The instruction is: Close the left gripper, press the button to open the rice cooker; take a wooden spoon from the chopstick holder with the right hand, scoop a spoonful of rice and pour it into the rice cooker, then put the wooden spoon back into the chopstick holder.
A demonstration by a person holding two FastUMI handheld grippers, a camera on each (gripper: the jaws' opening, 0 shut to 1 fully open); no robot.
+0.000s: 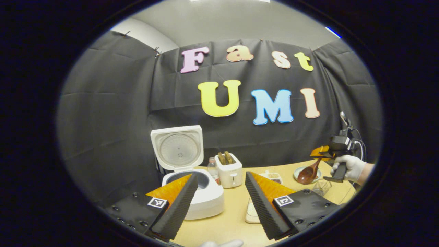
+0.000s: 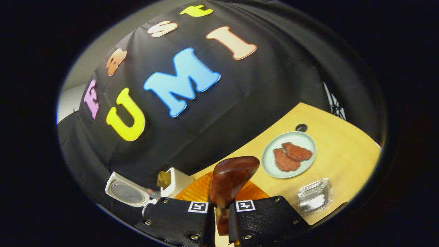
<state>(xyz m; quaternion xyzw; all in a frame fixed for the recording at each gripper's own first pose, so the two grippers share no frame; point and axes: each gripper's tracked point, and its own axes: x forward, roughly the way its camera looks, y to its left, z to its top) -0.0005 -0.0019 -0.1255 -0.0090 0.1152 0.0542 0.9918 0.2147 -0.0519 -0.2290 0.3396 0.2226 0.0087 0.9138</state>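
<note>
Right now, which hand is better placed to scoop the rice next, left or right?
Right. The right gripper already has its fingers pressed on the wooden spoon. The left gripper is open and holds nothing, near the rice cooker, whose lid is already up.

The left gripper [image 1: 219,206], seen in the left gripper view, has two long wedge-shaped fingers with ribbed, saw-toothed inner faces. Each finger sits on a flat black plate dotted with round screw heads, and each plate carries a small square black-and-white marker near its inner corner. In the same view the right gripper [image 1: 320,154] is a dark boxy unit on a dark pistol-style handle, with thin cables looping off its back. The hand [image 1: 348,167] around that handle wears a white glove. In the right gripper view, the right gripper's own black textured plates show silver screws at their corners and one square marker each.
</note>
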